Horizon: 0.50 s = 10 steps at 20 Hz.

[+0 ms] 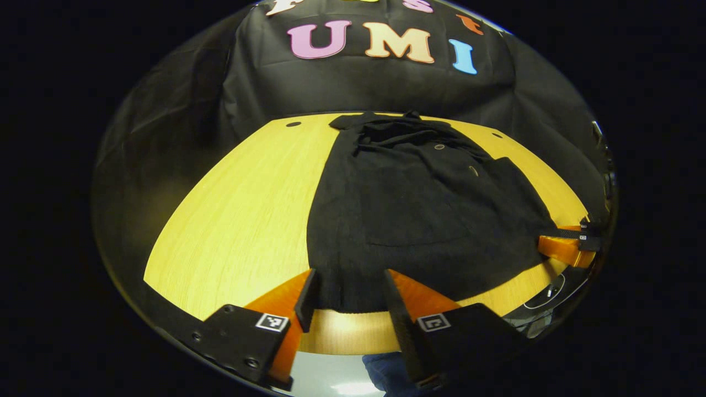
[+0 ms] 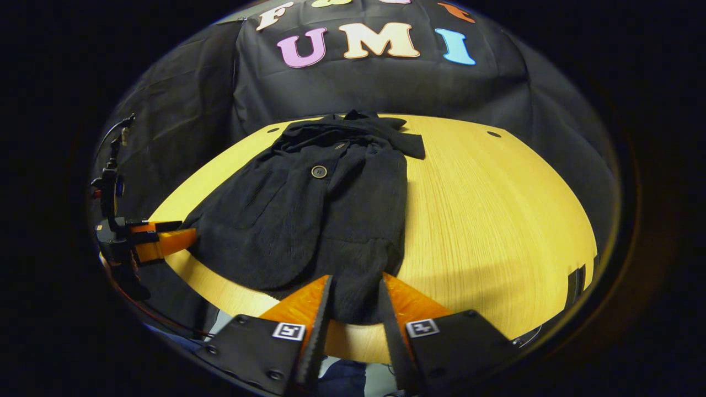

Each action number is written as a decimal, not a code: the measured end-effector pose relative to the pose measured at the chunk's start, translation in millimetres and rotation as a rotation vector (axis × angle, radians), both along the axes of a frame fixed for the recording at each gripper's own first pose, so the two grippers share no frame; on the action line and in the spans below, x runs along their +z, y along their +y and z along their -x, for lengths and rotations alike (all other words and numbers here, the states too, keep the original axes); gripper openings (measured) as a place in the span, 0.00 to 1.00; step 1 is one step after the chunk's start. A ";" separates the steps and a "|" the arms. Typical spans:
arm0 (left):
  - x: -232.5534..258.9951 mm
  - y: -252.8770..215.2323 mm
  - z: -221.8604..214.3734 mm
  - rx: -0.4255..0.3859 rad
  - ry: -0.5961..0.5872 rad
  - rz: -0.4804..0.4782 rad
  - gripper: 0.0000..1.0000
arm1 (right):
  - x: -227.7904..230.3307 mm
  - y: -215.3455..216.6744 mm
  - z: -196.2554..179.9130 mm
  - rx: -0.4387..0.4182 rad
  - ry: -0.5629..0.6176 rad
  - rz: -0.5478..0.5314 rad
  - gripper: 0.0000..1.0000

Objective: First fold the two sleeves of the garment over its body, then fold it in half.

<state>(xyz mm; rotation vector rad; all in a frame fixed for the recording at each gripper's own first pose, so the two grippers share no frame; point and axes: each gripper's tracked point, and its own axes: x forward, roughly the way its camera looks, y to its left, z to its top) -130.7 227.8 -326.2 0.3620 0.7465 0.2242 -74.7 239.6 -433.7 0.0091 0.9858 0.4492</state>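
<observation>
A black buttoned jacket (image 1: 419, 209) lies flat on the round yellow wooden table (image 1: 242, 220), collar at the far side and both sleeves lying over its body. In the left gripper view my left gripper (image 1: 350, 281) is open at the near hem, and the hem's left part lies between its fingers. The right gripper (image 1: 568, 245) shows at the hem's right corner. In the right gripper view my right gripper (image 2: 356, 284) is open with the jacket's (image 2: 309, 220) right hem corner between its fingers. The left gripper (image 2: 160, 240) touches the far left corner.
The table's near edge (image 2: 353, 347) runs just under both grippers. Bare wood (image 2: 496, 220) stretches to the right of the jacket in the right gripper view and to its left (image 1: 220, 242) in the left gripper view. Black cloth hangs behind the table.
</observation>
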 end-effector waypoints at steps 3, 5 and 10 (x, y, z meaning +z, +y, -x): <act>-2.6 -5.5 0.9 -0.018 0.040 0.045 0.48 | 1.1 4.8 2.4 0.006 0.030 -0.002 0.21; -1.7 -2.7 0.5 0.014 0.045 0.083 0.28 | 2.6 6.7 2.4 0.029 0.038 0.003 0.18; 0.7 -1.7 -1.4 0.137 0.034 0.134 0.00 | 5.2 9.4 -1.9 0.045 0.047 -0.005 0.07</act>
